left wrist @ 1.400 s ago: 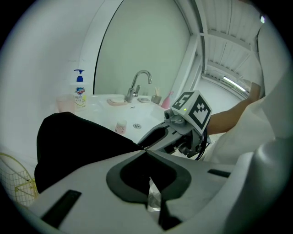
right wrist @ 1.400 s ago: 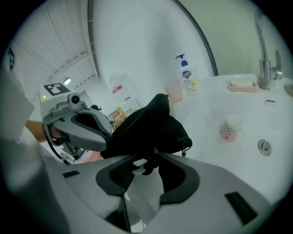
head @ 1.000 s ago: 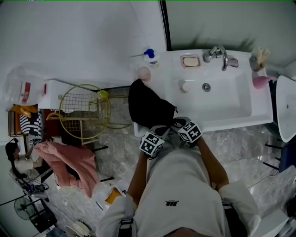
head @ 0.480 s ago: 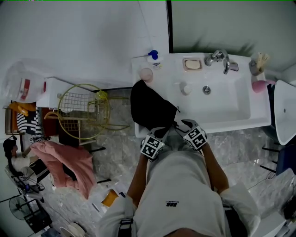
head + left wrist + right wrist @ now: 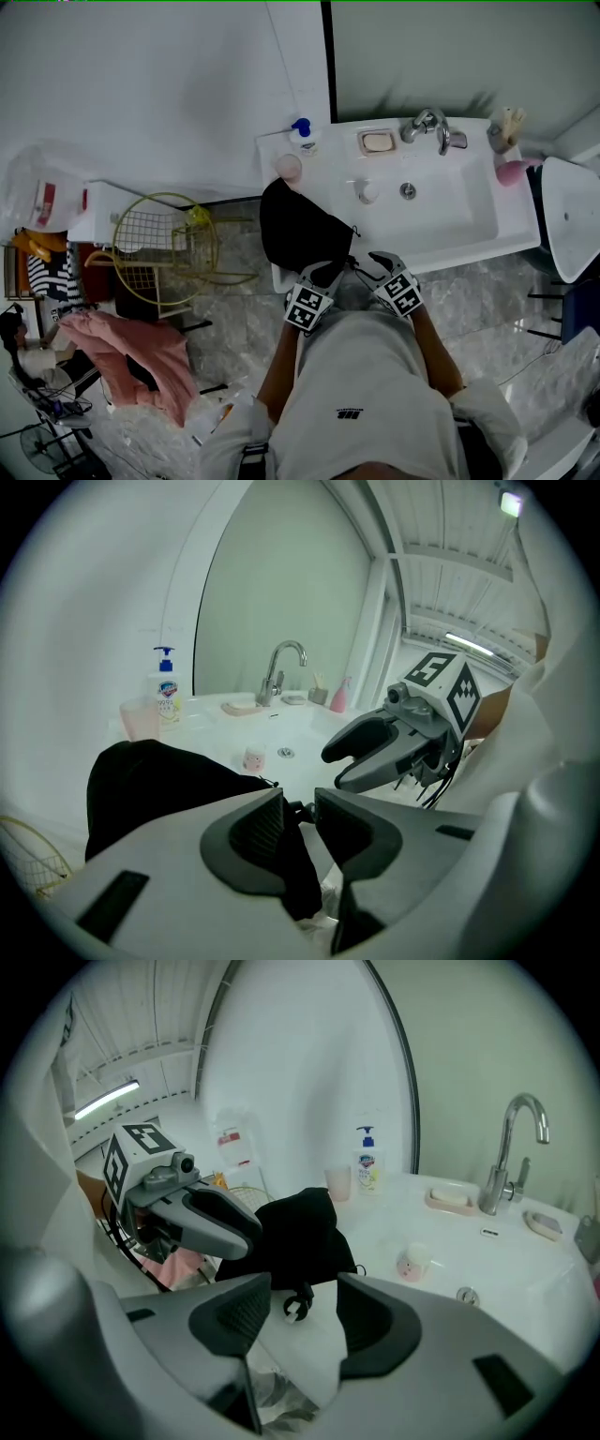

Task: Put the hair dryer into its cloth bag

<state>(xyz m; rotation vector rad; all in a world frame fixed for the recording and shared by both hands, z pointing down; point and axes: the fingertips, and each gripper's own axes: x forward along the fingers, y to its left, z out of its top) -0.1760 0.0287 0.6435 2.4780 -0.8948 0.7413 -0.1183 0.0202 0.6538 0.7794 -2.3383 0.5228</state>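
The black cloth bag [image 5: 298, 228] lies bulging on the left end of the white sink counter [image 5: 450, 239], and part of it hangs over the near edge. No hair dryer shows outside it. My left gripper [image 5: 325, 275] sits at the bag's near end. Its jaws are opening, with a strip of the bag's black cloth [image 5: 298, 869] in the gap. My right gripper [image 5: 372, 266] is open beside it, and the bag's cord stopper [image 5: 298, 1304] lies loose between its jaws. The bag [image 5: 159, 780] fills the left of the left gripper view, where the right gripper [image 5: 361, 757] also shows.
A tap [image 5: 427, 122], a soap dish [image 5: 377, 142], a pump bottle [image 5: 302, 131], a pink cup [image 5: 288, 167] and a small jar [image 5: 366, 190] stand around the basin. A gold wire basket [image 5: 164, 244] and a pink garment [image 5: 131, 352] are on the floor at the left.
Both grippers have drawn slightly back from the bag's near end toward my body, and their jaws have parted. The bag stays on the counter.
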